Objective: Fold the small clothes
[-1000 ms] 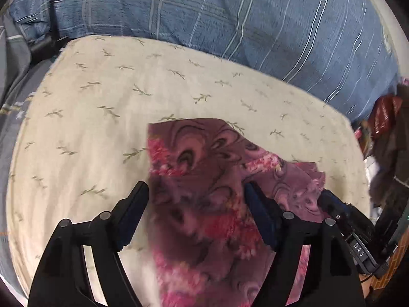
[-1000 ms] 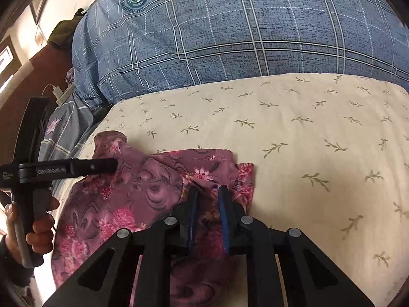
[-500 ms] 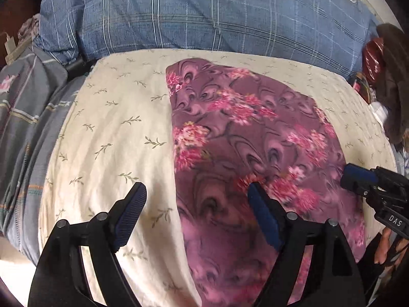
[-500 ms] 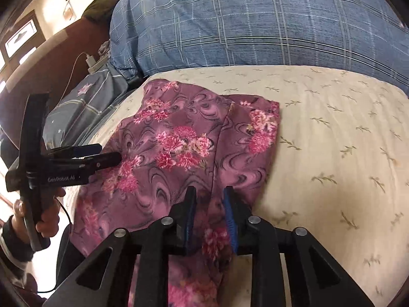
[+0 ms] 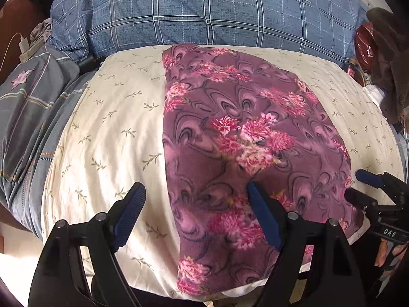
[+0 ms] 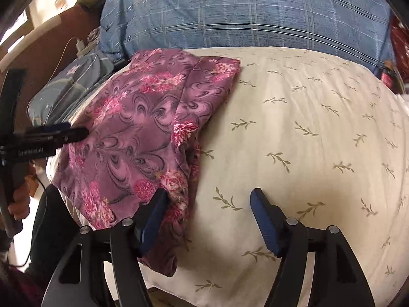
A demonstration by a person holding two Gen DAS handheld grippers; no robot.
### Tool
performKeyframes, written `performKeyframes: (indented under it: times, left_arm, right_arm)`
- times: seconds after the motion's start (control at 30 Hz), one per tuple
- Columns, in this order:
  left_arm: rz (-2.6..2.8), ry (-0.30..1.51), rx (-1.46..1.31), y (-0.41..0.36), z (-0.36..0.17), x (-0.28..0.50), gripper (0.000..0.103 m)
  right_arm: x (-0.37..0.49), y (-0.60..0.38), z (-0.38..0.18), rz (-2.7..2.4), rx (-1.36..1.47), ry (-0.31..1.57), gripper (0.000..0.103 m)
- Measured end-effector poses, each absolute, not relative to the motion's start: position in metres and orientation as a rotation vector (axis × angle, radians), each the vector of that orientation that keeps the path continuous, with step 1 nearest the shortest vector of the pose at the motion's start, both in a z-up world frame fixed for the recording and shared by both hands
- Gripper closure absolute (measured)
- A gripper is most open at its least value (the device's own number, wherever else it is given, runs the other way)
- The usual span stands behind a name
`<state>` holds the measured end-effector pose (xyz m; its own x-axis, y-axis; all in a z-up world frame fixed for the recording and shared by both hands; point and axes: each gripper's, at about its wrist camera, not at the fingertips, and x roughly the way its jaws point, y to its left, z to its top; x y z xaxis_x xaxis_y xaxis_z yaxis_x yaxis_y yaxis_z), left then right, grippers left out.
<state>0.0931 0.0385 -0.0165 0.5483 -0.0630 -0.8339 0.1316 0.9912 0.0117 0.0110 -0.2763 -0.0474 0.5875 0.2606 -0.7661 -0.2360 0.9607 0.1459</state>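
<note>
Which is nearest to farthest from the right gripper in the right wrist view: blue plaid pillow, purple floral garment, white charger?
From the right gripper:
1. Purple floral garment, at its left finger.
2. Blue plaid pillow, beyond the cream cushion.
3. White charger, far upper left.
</note>
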Motion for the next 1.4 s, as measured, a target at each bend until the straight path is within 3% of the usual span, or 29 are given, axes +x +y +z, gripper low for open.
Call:
performKeyframes:
  times: [0.2,0.37,0.67,1.0,1.4]
  left_arm:
    - [-0.099,0.981,0.096,0.036,-0.018,0.086,0.017]
    - [-0.059,1.002,0.041,0.045,-0.023,0.089,0.001]
    - [0.004,0.935,0.077,0.058,-0.009,0.066,0.000]
    - [-0.002,0.899,0.262,0.047,-0.008,0.017,0.000]
    - [-0.159,0.918,0.205,0.011,0.000,0.007,0.000]
  right_arm:
    - [0.002,-0.285,-0.055,0.237,0.051,0.920,0.023]
    - [0.004,-0.278,-0.058,0.217,0.064,0.950,0.005]
    - [-0.008,-0.294,-0.038,0.116,0.115,0.968,0.004]
    - [-0.037,-0.284,-0.009,-0.028,-0.114,0.924,0.003]
    - [-0.046,-0.253,0.006,-0.001,-0.214,0.863,0.003]
